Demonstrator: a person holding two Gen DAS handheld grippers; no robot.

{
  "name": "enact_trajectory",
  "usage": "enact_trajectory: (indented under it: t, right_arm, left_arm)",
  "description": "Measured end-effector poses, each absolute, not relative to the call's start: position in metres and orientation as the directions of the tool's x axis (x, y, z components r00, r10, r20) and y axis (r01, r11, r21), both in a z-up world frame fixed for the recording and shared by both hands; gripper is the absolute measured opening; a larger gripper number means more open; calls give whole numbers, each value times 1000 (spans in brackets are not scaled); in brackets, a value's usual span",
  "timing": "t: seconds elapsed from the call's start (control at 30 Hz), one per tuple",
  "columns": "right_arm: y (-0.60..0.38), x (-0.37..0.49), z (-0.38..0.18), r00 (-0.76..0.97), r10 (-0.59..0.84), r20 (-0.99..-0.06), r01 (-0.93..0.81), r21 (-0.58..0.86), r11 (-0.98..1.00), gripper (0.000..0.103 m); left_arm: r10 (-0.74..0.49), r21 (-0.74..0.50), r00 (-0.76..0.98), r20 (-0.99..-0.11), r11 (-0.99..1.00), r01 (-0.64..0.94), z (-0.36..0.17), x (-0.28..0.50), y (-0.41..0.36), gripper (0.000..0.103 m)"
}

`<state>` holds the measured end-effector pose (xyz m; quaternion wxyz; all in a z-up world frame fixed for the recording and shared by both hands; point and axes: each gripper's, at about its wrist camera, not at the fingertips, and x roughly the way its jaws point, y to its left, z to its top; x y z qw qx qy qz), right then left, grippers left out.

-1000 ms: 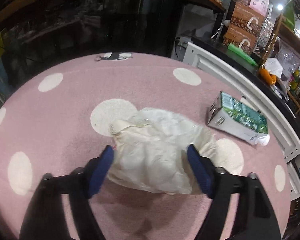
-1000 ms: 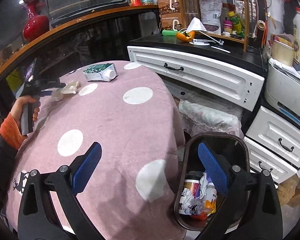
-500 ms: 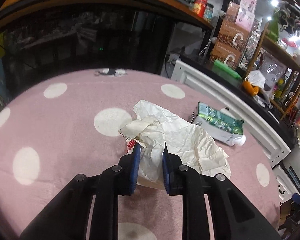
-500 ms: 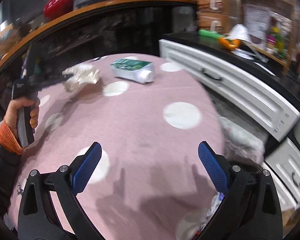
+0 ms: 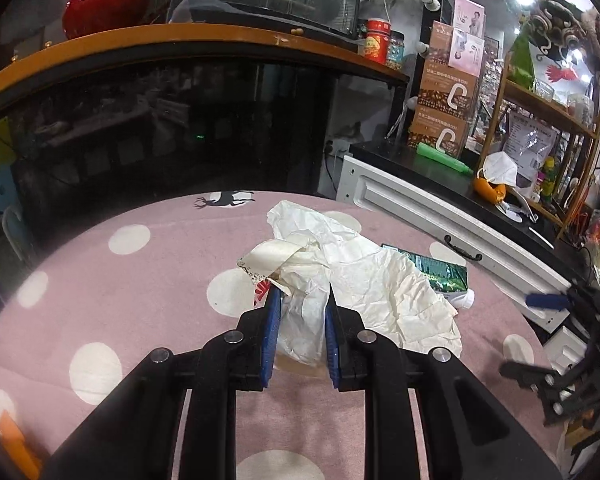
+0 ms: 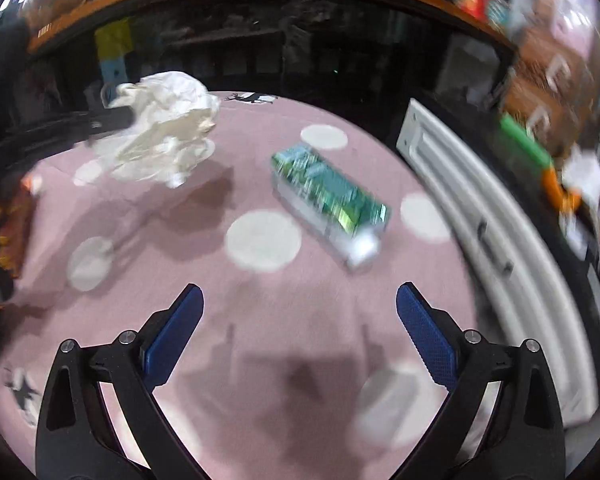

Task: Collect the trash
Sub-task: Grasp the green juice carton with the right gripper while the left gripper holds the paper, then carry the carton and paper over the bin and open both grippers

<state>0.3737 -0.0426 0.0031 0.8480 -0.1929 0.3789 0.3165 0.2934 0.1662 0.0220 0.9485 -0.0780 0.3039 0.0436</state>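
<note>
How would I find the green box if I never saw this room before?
Look at the round table with the pink cloth covered in white dots. On it there are just two bits of trash: crumpled white paper held up by the left gripper, and the green carton lying flat on its side. The carton is the boxy, printed one with a white end, nearest the white drawers.

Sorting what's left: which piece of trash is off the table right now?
The crumpled white paper, clamped in the left tool; the green carton lies flat on the table.

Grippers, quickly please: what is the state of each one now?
Left gripper: closed on the crumpled paper.
Right gripper: open, holding nothing, above the tablecloth.
</note>
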Motion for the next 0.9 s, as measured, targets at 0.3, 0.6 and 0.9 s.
enact_trajectory:
  t: [0.3,0.6,0.9]
  right_arm:
    - [7,448,-17,482,286,-828,-728,-197,657,95]
    - [35,479,-45,451,213,-867,-774,-261,577,75]
    - [25,478,-43,467,255,-846,-749,-225,623,49]
  left_arm:
    - [35,-135,789,-614,980,-149,10,302,171,21]
    - [30,-129,771,-636,981,-144,-2,308,165,21]
    - [21,-134,763,-646,981,-140,-7,308,164,21]
